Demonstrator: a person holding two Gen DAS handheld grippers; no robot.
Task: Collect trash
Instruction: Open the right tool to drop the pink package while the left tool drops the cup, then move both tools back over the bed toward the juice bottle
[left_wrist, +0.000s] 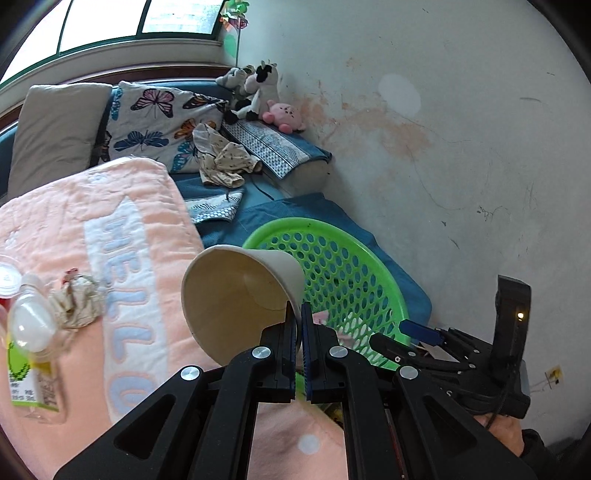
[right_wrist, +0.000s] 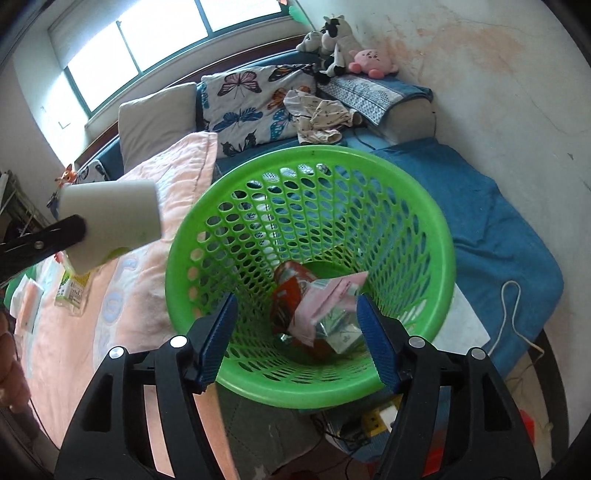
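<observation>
My left gripper (left_wrist: 295, 310) is shut on the rim of a white paper cup (left_wrist: 236, 295), which is tilted with its mouth toward the camera. In the right wrist view the same cup (right_wrist: 110, 221) hangs at the left, beside the basket rather than over it. The green perforated basket (right_wrist: 439, 236) stands on the bed. My right gripper (right_wrist: 295, 306) is open above its mouth with nothing between the pads. Inside lie a red-orange packet (right_wrist: 291, 284), a pink wrapper (right_wrist: 328, 299) and a silvery wrapper (right_wrist: 343, 328).
A pink blanket (left_wrist: 74, 221) carries a plastic bottle (left_wrist: 29, 332) and a crumpled tissue (left_wrist: 77, 302). Pillows (right_wrist: 159, 122), plush toys (right_wrist: 373, 59) and loose clothes (right_wrist: 321, 118) lie beyond. A white cable (right_wrist: 509, 314) lies on the blue sheet, and a stained wall (left_wrist: 443, 147) stands on the right.
</observation>
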